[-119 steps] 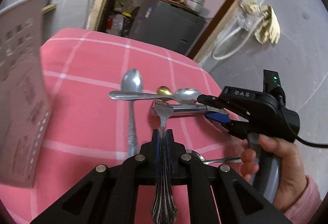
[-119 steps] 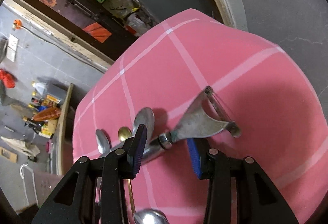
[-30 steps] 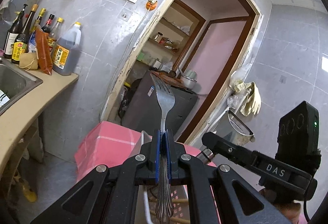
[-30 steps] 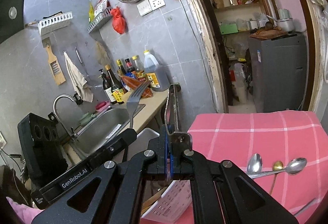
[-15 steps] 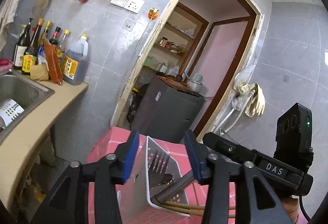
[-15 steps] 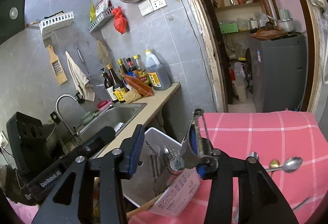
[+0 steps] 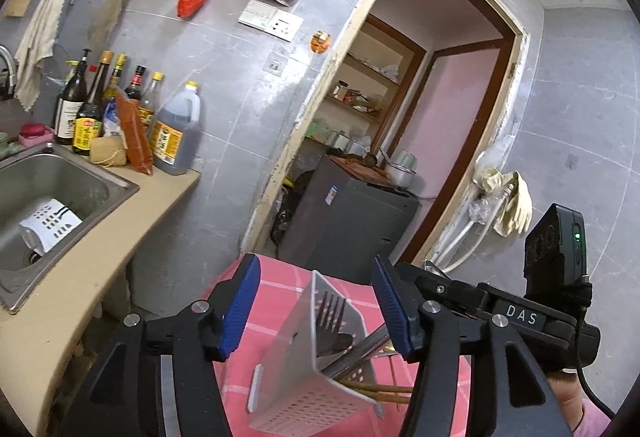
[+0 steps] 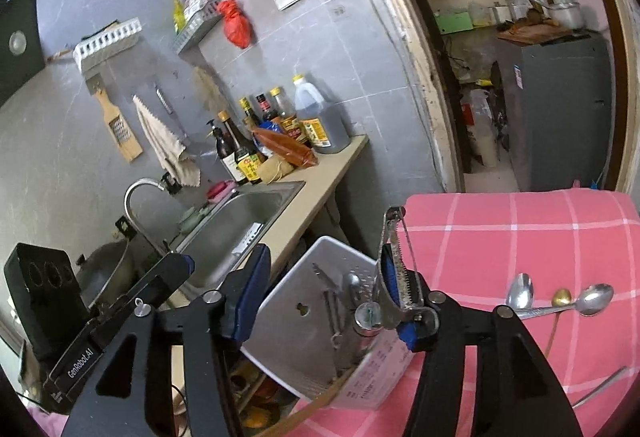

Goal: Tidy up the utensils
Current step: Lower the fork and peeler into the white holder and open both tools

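Observation:
A white perforated utensil holder (image 7: 320, 369) stands on the pink checked tablecloth (image 8: 520, 237). In it are a fork (image 7: 330, 307), a metal peeler (image 8: 394, 277) leaning against my right gripper's right finger, and wooden chopsticks (image 7: 384, 389). My left gripper (image 7: 316, 301) is open and empty above the holder. My right gripper (image 8: 324, 297) is open over the holder (image 8: 312, 321). Three spoons (image 8: 560, 297) lie crossed on the cloth to the right.
A counter with a steel sink (image 7: 48, 193) and several sauce bottles (image 7: 132, 121) stands to the left. A grey cabinet (image 7: 348, 221) stands in the doorway behind the table. Another utensil handle (image 8: 600, 385) lies near the cloth's right edge.
Both grippers have opened wider and lifted slightly since half a second ago. The fork and peeler, held one second ago, now rest in the holder.

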Available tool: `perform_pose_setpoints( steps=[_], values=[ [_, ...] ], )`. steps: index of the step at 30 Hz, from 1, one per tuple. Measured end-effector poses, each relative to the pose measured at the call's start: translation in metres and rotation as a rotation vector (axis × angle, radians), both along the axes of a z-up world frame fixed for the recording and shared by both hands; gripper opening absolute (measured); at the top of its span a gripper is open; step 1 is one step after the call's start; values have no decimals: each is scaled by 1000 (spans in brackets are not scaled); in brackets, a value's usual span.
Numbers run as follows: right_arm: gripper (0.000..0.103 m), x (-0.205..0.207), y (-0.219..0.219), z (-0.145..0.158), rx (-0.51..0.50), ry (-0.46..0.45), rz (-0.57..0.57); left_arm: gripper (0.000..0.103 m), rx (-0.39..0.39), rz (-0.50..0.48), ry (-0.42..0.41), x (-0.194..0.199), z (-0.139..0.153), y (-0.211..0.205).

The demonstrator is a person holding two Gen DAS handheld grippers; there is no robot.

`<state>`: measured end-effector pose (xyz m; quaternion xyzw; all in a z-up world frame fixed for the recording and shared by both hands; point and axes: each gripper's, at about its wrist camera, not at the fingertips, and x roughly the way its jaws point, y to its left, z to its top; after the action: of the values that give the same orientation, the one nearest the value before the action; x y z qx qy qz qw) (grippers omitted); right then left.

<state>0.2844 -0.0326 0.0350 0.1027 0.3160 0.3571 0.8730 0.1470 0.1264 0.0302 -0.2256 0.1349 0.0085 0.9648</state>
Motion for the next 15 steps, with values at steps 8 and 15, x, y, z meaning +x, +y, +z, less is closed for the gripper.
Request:
perform_pose_setpoints(
  steps=[8,15],
  values=[
    [75,-10,29,7,-275,-69,-72,69,31,65,8,-19,6,14],
    [88,-3,28,-1,-246,26,-29,75,25,108,10,-34,10,27]
  ],
)
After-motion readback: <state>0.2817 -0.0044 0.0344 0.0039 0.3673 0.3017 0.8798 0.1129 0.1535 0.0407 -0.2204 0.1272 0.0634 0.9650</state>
